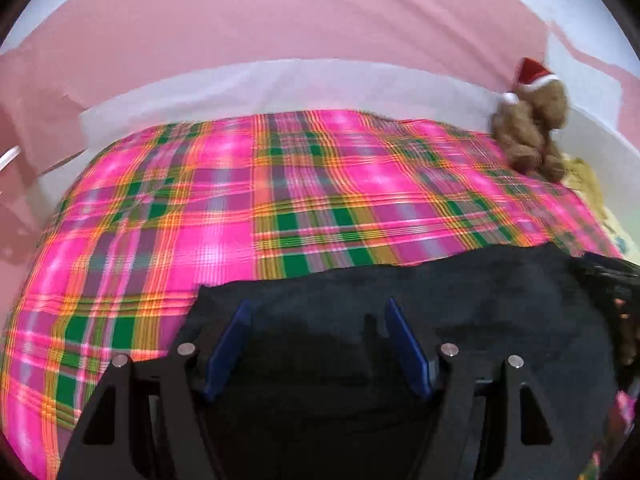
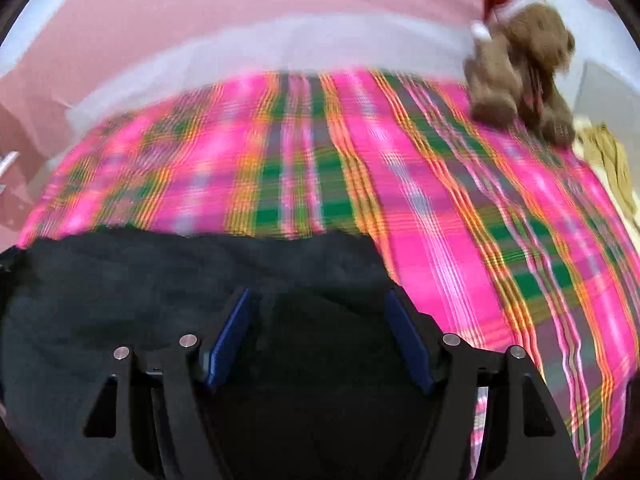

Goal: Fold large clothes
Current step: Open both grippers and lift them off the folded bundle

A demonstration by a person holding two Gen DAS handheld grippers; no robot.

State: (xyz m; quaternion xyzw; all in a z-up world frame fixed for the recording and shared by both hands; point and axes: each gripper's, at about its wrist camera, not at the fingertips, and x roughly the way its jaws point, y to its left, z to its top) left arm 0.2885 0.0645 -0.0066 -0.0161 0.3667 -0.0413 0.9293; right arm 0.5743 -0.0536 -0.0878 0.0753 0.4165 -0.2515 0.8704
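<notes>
Garment (image 1: 400, 300): dark, long axis 9–3 o'clock | left gripper (image 1: 318, 308): jaws wide, nothing gripped | right gripper (image 2: 318, 300): jaws wide, nothing gripped

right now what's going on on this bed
A person is working with two handheld grippers over a dark garment spread on a pink plaid bedcover. The left gripper and the right gripper both have their blue fingers spread wide, above the dark cloth, with nothing visibly pinched. A brown teddy bear in a Santa hat sits at the far right of the bed. The garment looks flat, with no clear fold visible yet.
</notes>
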